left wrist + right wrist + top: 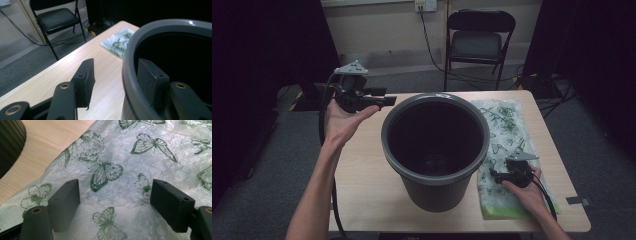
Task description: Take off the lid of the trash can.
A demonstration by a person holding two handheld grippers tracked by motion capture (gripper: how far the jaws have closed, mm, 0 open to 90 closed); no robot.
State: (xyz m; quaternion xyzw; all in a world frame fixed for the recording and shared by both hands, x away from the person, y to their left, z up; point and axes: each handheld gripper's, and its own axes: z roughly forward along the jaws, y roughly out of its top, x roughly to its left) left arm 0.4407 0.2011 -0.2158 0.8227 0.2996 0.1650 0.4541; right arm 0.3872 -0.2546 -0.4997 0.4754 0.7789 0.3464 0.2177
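- Your right tongs (498,176) sit low at the near right, jaws spread, resting over the butterfly-print plastic bag (507,145) with nothing pinched.
- That bag lies flat on the tabletop (362,170), right of the bin.
- The grey bin (435,150) stands upright mid-tabletop.
- Your left tongs (388,101) are raised at the bin's far-left rim, jaws straddling the rim wall, one inside, one outside, not pressing.
- A folding chair (479,40) stands beyond the tabletop.

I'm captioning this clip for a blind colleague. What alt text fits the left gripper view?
The left gripper straddles the rim of a grey bin, one black jaw inside it and one outside, with gaps on both sides. Behind lie a wooden table, a butterfly-print plastic bag and a black folding chair.
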